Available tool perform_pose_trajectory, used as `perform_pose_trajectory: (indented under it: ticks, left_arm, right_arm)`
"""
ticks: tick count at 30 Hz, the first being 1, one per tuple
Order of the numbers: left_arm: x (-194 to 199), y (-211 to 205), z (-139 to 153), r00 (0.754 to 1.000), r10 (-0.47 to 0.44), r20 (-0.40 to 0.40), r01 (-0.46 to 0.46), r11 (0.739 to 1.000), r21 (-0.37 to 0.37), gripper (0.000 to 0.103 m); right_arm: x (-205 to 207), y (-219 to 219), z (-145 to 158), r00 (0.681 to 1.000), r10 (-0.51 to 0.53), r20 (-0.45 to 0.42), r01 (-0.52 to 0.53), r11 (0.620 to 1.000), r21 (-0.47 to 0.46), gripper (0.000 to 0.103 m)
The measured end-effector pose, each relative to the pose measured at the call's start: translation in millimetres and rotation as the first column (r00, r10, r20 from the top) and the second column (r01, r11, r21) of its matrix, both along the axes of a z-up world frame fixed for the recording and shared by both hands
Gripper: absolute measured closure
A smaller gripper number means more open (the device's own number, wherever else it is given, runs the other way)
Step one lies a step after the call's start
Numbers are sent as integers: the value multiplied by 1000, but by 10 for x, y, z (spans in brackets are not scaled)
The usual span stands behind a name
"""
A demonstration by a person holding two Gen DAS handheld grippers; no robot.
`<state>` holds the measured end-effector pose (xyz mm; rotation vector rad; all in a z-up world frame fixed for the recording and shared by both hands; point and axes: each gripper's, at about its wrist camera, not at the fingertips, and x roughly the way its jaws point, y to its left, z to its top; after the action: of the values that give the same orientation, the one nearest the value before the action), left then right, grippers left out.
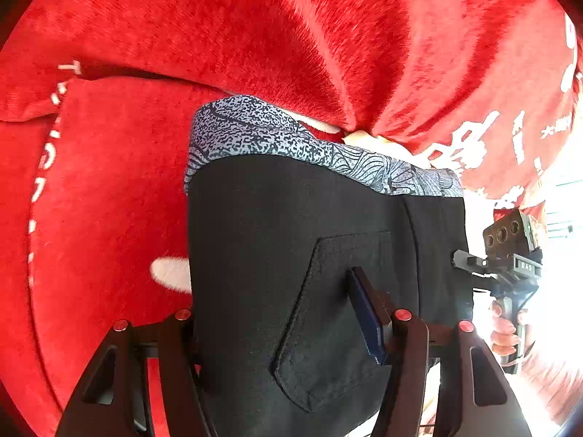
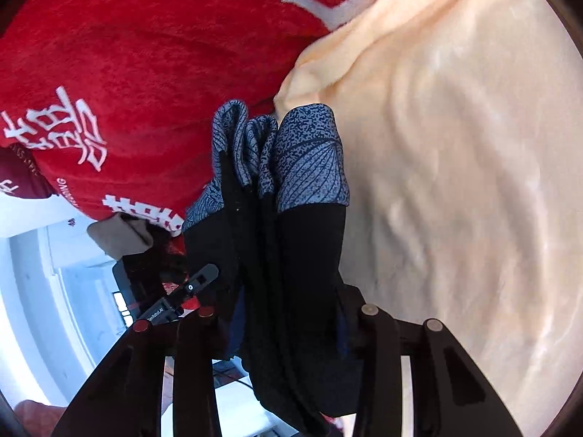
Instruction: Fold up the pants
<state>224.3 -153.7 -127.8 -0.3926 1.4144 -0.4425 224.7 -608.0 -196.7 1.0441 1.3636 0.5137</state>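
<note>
The black pants (image 1: 291,255) with a grey patterned waistband (image 1: 255,134) hang lifted above the bed, back pocket (image 1: 328,309) facing the left wrist camera. My left gripper (image 1: 284,313) is shut on the pants; the fabric covers its left finger and the blue pad of the right finger (image 1: 368,320) presses on the pocket. In the right wrist view the pants (image 2: 291,255) are bunched in several layers, waistband (image 2: 306,160) pointing away. My right gripper (image 2: 288,313) is shut on this bunch. The right gripper also shows at the pants' right edge in the left wrist view (image 1: 510,255).
A red fleece blanket (image 1: 255,36) with white characters lies under and behind the pants. A cream blanket (image 2: 455,182) fills the right of the right wrist view. White floor or furniture (image 2: 36,273) shows at lower left there.
</note>
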Motion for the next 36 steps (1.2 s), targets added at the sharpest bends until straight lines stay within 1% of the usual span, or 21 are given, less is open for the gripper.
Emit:
perform_pose_trajectory:
  ticks: [3,6,10,13,18,21,23,24,25,26,27,28,29,30,31,32,34,36]
  left_arm:
    - [-164,167,130,1000,-8,11,8,1000,16,41]
    - [-358,360,233,1000,-16,18,15,999,40,41]
    - [-620,639,308,1000,-20,12,19,997,73,41]
    - [-812,876,313,1000,-21,-2,21,995,100,41]
    - [-1109,1220,178,1000,-20,-17,23,990,142,40]
    - [-1199,1320,-47,1000,-9,-14,11,987,161,40]
    - [-1240,1385,-230,999,12,-29,-7,987,161,35]
    - [-1260,1425,-287,999,29,-29,-24,986,168,26]
    - [-1274,1462,-319,999,43,-25,-38,983,177,15]
    - [-1284,1493,-327,999,50,-16,-46,980,196,12]
    - [-1286,1503,-331,999,46,-16,-41,975,217,6]
    - [-1288,1503,-324,999,36,-23,-29,968,249,4]
    - [-1289,1510,-307,999,31,-25,-23,964,265,4]
    - [-1290,1510,-267,999,26,-24,-17,956,294,4]
    - [-1289,1512,-227,999,25,-21,-17,947,320,4]
    - [-1295,1522,-169,1000,27,-11,-21,936,351,4]
    - [-1323,1554,-46,999,32,15,-35,919,393,4]
    - [-1373,1561,109,998,33,44,-47,918,394,4]
  right_arm:
    - [-159,74,97,1000,-10,6,10,1000,25,61]
    - [-315,218,210,1000,-3,20,2,1000,26,61]
    - [-534,500,313,1000,12,29,-13,999,38,61]
    - [-705,809,353,999,17,27,-19,999,44,61]
    - [-1002,1299,254,1000,15,-2,-15,998,59,61]
    - [-1116,1534,161,1000,27,-10,-26,999,44,61]
    - [-1154,1660,78,1000,24,-19,-24,999,26,61]
    - [-1171,1692,11,999,18,-32,-17,1000,13,61]
    - [-1174,1735,-31,999,22,-36,-23,1000,-21,61]
    - [-1174,1771,-60,999,33,-37,-36,997,-66,61]
    - [-1172,1797,-78,999,35,-40,-38,995,-89,60]
    - [-1177,1806,-93,998,31,-47,-36,994,-100,59]
    - [-1180,1816,-96,998,30,-57,-36,992,-118,55]
    - [-1177,1835,-71,997,37,-65,-47,987,-153,50]
    - [-1163,1867,-28,996,50,-70,-63,978,-196,49]
    - [-1156,1892,19,995,65,-75,-81,967,-243,46]
    - [-1190,1872,93,993,89,-83,-111,942,-318,45]
    - [-1204,1888,206,990,107,-93,-136,907,-399,45]
